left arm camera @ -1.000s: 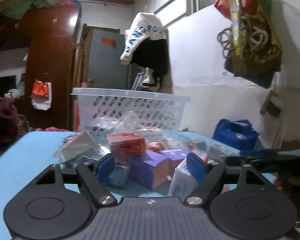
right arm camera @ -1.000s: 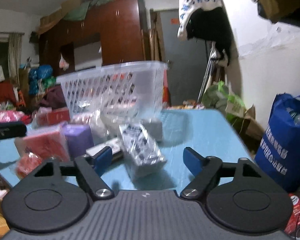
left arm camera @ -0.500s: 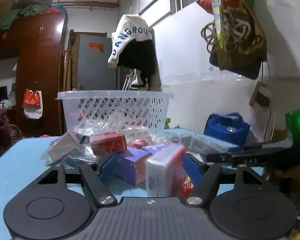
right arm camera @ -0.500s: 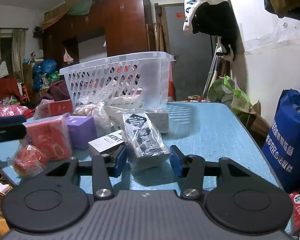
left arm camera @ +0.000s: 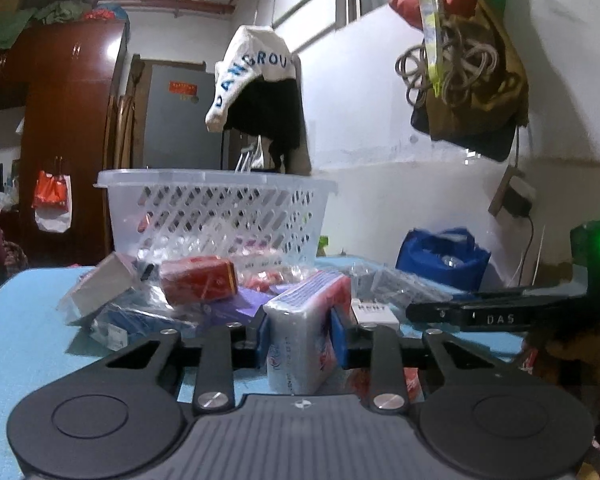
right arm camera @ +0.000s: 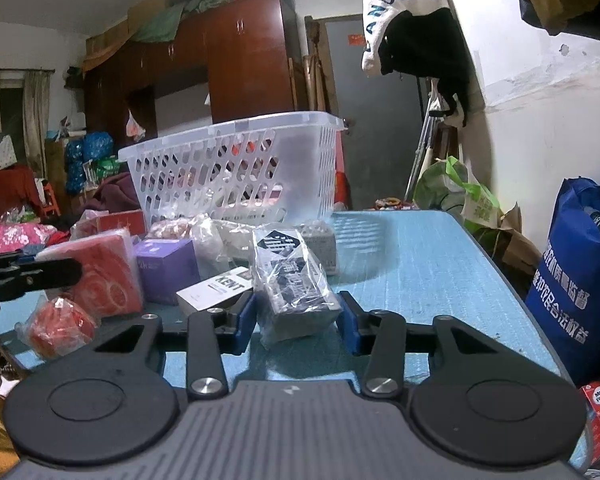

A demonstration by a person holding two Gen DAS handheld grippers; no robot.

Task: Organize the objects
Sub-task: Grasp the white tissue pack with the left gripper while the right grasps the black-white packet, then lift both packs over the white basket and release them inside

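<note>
My left gripper (left arm camera: 300, 330) is shut on a white and red tissue pack (left arm camera: 304, 336), held upright between the blue pads. My right gripper (right arm camera: 298, 314) is shut on a clear-wrapped black and white packet (right arm camera: 294, 284) that rests on the blue table (right arm camera: 412, 264). A white perforated basket (left arm camera: 220, 216) stands behind the pile in the left wrist view and also shows in the right wrist view (right arm camera: 236, 172). A red box (left arm camera: 198, 284), purple boxes (right arm camera: 166, 270) and a white KENT box (right arm camera: 216, 288) lie in the pile.
A blue shopping bag (right arm camera: 576, 280) stands right of the table. A red wrapped ball (right arm camera: 56, 326) and a red flat pack (right arm camera: 104, 272) lie at the table's left. The other gripper's arm (left arm camera: 492, 316) reaches in from the right in the left wrist view. Clothes hang on the wall.
My left gripper closed on the tissue pack. My right gripper advanced around the wrapped packet and closed on it.
</note>
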